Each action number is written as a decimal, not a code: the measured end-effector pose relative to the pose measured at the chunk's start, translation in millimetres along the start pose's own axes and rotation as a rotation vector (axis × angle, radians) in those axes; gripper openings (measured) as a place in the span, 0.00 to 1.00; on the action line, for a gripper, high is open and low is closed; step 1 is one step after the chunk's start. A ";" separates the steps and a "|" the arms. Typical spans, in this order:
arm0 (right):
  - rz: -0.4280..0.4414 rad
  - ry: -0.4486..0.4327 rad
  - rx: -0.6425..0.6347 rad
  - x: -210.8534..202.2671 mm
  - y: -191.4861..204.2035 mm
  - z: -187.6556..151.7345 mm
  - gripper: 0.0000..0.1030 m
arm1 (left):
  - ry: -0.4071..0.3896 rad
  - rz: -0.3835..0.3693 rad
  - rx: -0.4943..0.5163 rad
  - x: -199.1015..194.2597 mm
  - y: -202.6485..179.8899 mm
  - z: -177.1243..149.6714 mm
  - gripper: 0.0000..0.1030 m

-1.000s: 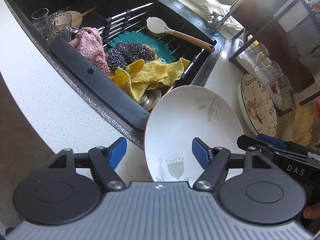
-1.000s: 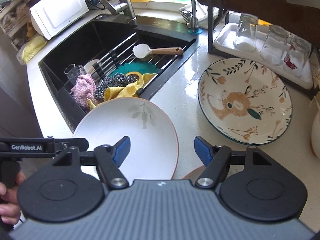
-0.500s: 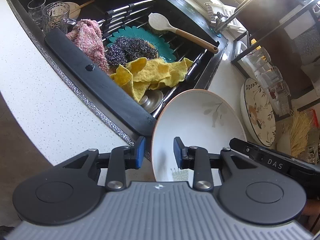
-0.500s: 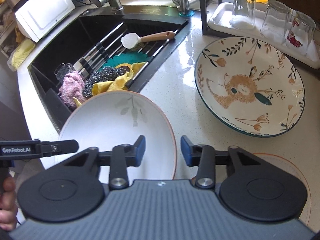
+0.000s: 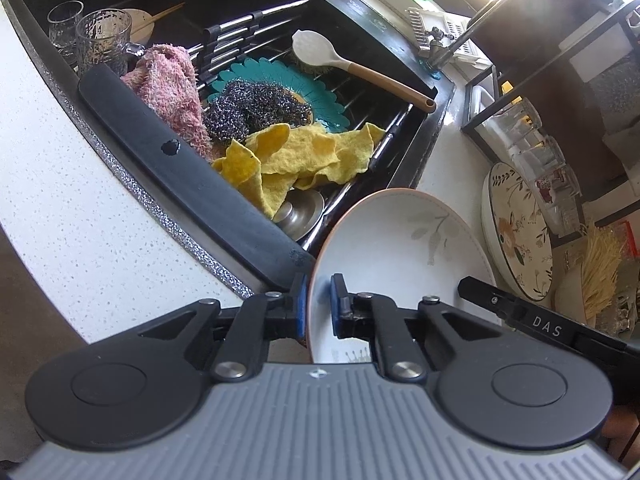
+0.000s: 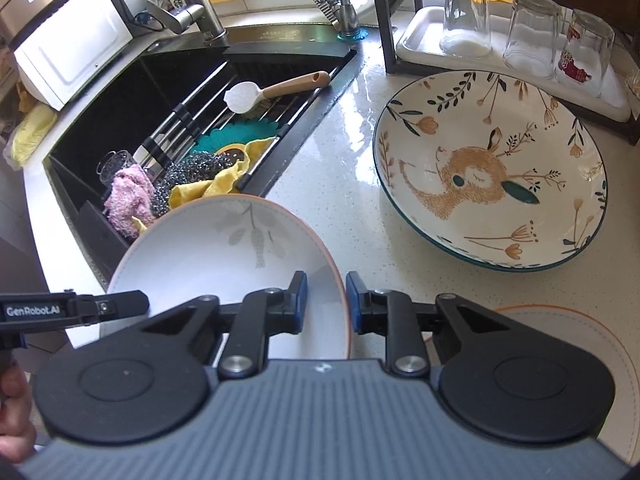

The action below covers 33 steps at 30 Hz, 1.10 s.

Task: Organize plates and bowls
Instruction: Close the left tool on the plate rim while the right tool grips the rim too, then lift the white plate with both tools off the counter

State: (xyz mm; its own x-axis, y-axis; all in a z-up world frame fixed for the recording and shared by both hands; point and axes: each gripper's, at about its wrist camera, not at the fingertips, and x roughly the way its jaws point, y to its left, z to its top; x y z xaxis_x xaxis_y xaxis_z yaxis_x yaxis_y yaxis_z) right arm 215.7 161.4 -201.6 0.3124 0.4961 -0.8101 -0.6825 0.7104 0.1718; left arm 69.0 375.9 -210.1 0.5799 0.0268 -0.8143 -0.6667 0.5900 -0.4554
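Spanning far left, black sink [image 6: 120,184] held cloths and scrubber. Rabbit-print plate [image 6: 488,184] lay on counter, far right. White bowl [image 6: 224,264] sat near, beside sink corner. Left gripper [image 5: 318,306] and right gripper [image 6: 326,300] had just been closing, each clamped on opposite bowl rims.

- My left gripper [image 5: 317,307] tilts downward; its jaws have just been closing and now pinch a rim.
- My right gripper [image 6: 326,302] likewise, though pad contact looks uncertain.
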 end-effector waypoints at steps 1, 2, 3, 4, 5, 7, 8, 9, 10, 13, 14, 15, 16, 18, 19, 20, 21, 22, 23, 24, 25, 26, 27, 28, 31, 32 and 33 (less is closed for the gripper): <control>0.001 0.001 0.007 0.5 -0.9 0.9 0.24 | 0.001 -0.005 -0.007 0.0 0.5 1.0 0.13; 0.005 0.002 0.015 1.0 -2.3 2.0 0.24 | 0.003 -0.011 -0.013 -0.2 0.7 1.9 0.13; 0.010 0.003 0.026 1.1 -4.3 2.9 0.23 | 0.005 -0.017 -0.015 -0.2 0.8 2.5 0.12; 0.017 0.000 0.045 1.0 -7.0 3.0 0.23 | 0.009 -0.019 -0.015 -0.4 0.7 3.0 0.12; 0.026 -0.001 0.060 1.0 -9.5 2.8 0.23 | 0.012 -0.018 -0.019 -0.5 0.6 3.5 0.12; 0.036 0.001 0.068 0.6 -11.3 2.2 0.22 | 0.016 -0.013 -0.023 -1.0 -0.5 3.5 0.12; 0.039 0.002 0.068 0.0 -11.3 2.2 0.23 | 0.010 -0.010 -0.022 -2.3 -1.3 3.0 0.13; 0.043 -0.001 0.073 -1.4 -11.2 2.3 0.23 | 0.004 -0.010 -0.026 -3.9 -2.2 3.0 0.13; 0.048 -0.007 0.079 -3.2 -11.6 2.6 0.23 | 0.003 -0.012 -0.033 -5.5 -3.1 3.8 0.13; 0.056 -0.020 0.080 -8.5 -13.3 5.4 0.23 | -0.004 -0.017 -0.032 -10.4 -8.9 6.3 0.13; 0.058 -0.020 0.082 -10.4 -14.3 6.8 0.23 | -0.009 -0.021 -0.034 -12.5 -11.5 7.5 0.13; 0.061 -0.019 0.088 -12.1 -15.2 7.9 0.23 | -0.012 -0.029 -0.037 -14.5 -13.1 8.5 0.13; 0.061 -0.021 0.093 -14.8 -16.6 9.1 0.23 | -0.014 -0.039 -0.042 -16.3 -14.4 9.7 0.13; 0.061 -0.032 0.089 -21.1 -18.1 11.0 0.23 | -0.014 -0.057 -0.048 -19.1 -18.0 12.8 0.13; 0.062 -0.037 0.091 -24.6 -19.2 11.8 0.23 | -0.013 -0.062 -0.047 -20.7 -20.7 13.9 0.12; 0.064 -0.043 0.096 -28.3 -20.7 12.3 0.23 | -0.013 -0.068 -0.040 -22.3 -23.9 14.7 0.12; 0.064 -0.050 0.099 -31.7 -21.6 12.6 0.23 | -0.013 -0.072 -0.028 -23.8 -28.1 15.6 0.13; 0.061 -0.062 0.104 -36.6 -22.6 12.2 0.23 | -0.010 -0.076 -0.016 -25.0 -32.2 16.8 0.13; 0.057 -0.071 0.112 -40.9 -23.9 12.5 0.23 | -0.008 -0.083 -0.003 -26.5 -35.9 17.9 0.13; 0.053 -0.078 0.120 -45.3 -25.0 12.5 0.23 | -0.007 -0.092 0.005 -28.0 -39.0 19.0 0.13; 0.051 -0.088 0.129 -50.2 -26.8 12.5 0.23 | -0.006 -0.101 0.009 -29.4 -42.0 20.0 0.13; 0.050 -0.099 0.136 -55.3 -28.4 12.1 0.23 | -0.005 -0.108 0.016 -31.0 -45.8 21.4 0.13; 0.050 -0.108 0.145 -60.0 -30.4 11.5 0.23 | -0.007 -0.113 0.028 -33.1 -50.7 22.2 0.13; 0.051 -0.116 0.158 -65.0 -33.0 10.4 0.23 | -0.012 -0.116 0.041 -35.6 -55.6 22.6 0.13; 0.045 -0.124 0.179 -79.3 -39.0 7.7 0.23 | -0.018 -0.134 0.070 -41.7 -69.4 22.4 0.13; 0.041 -0.134 0.179 -85.0 -40.8 6.4 0.23 | -0.018 -0.150 0.073 -43.5 -73.1 22.2 0.13; 0.037 -0.145 0.182 -90.4 -42.7 5.1 0.23 | -0.016 -0.161 0.081 -43.9 -77.1 21.6 0.13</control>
State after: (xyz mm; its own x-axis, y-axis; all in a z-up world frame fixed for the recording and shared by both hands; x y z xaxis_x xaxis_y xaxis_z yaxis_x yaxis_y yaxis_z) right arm 220.0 88.8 -132.8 0.3897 0.5808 -0.7147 -0.5692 0.7620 0.3088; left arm 105.0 346.7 -131.4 0.6842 -0.0608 -0.7268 -0.5250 0.6506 -0.5487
